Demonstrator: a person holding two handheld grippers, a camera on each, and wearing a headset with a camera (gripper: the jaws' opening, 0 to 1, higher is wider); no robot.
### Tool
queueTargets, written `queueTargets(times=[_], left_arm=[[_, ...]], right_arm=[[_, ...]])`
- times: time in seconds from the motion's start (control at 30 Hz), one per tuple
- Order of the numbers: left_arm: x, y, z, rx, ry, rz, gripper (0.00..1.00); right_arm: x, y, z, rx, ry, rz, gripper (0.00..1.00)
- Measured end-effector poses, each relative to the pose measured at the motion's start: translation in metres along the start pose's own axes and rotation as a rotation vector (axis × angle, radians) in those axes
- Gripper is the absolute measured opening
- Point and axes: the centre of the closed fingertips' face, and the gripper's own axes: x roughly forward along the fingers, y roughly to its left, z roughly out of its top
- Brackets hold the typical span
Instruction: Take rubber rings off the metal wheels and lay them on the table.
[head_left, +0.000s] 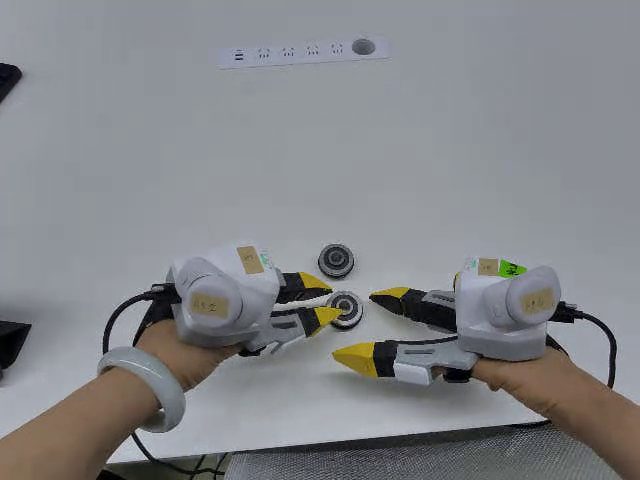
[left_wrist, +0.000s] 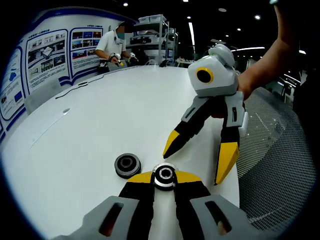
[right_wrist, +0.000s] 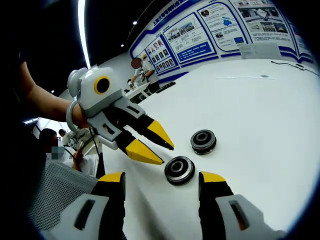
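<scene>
**Progress: at start, nothing removed yet**

Two wheels lying flat on table (head_left: 480, 170): near wheel (head_left: 345, 307) in the middle, far wheel (head_left: 336, 260) at 12 o'clock from it, near but apart. Around rim of near wheel a dark ring (right_wrist: 180, 182); same dark band on far wheel. Both rings therefore judged in place on the metal. Count so far, as a judgement: zero of two done, both rings left to pull off and lay down.

At 9 o'clock of near wheel, left gripper (head_left: 324, 300), jaws only narrowly parted, tips just beside the wheel edge. Lower tip perhaps touching it; cannot tell for sure. In left gripper view the wheel right ahead of the two yellow tips, not clearly pinched.

At 4 o'clock of near wheel, right gripper (head_left: 368, 327), jaws spread wide, holding nothing. In right gripper view the wheel ahead between its tips, apart from both.

Step in hand, as a judgement: approach for first grip, probably one gripper to steady the wheel and the other to catch the ring.

At 12 o'clock, far end of table, power strip (head_left: 303, 51), well apart from the work.
</scene>
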Motion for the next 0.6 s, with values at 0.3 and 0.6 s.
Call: queueTargets(times=[0.3,0.6], left_arm=[[0.007,-0.004,-0.004,0.031,0.028,-0.024,0.15],[0.014,-0.003,-0.005,0.059,0.046,-0.037,0.14]], right_arm=[[0.001,0.001,0.000,0.023,-0.013,0.008,0.60],[-0.001,-0.003,0.001,0.045,-0.031,0.004,0.59]])
